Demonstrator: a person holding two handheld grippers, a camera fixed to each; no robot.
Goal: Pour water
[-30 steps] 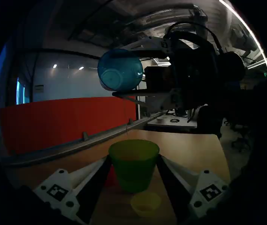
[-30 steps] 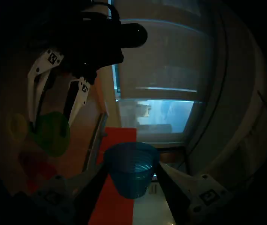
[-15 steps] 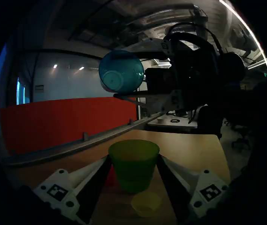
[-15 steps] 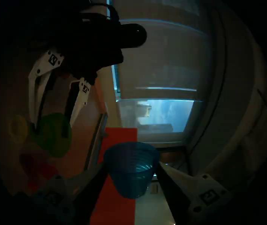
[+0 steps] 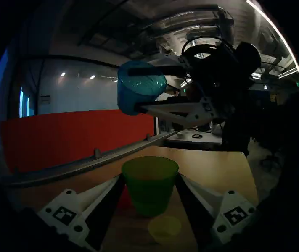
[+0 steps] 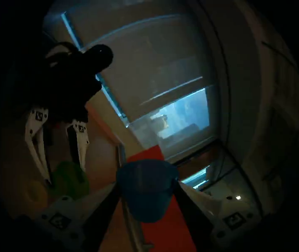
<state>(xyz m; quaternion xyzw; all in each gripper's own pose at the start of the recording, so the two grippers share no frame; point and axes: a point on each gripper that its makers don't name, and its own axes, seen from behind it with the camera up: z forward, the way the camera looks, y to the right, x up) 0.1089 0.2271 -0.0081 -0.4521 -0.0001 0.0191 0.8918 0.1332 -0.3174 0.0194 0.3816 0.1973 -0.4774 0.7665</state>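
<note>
My left gripper (image 5: pixel 149 191) is shut on a green cup (image 5: pixel 149 184), held upright just above a wooden table (image 5: pixel 216 166). Up above it, in the left gripper view, the right gripper (image 5: pixel 155 90) holds a blue cup (image 5: pixel 138 86) tilted, rim up and to the right. In the right gripper view my right gripper (image 6: pixel 146 196) is shut on that blue cup (image 6: pixel 146 194). The left gripper (image 6: pixel 59 153) and the green cup (image 6: pixel 68 181) appear to its left in dim light.
A small yellow bowl (image 5: pixel 164 229) sits on the table under the green cup, with something red (image 5: pixel 124 197) beside it. A red partition (image 5: pixel 73 134) and a metal rail (image 5: pixel 107 152) run along the table's far edge. Windows with blinds (image 6: pixel 157 80) show behind.
The right gripper has rotated, turning the blue cup from lying on its side with its base toward me back toward upright. The thin stream seen a second ago is gone. The green cup stayed put.
</note>
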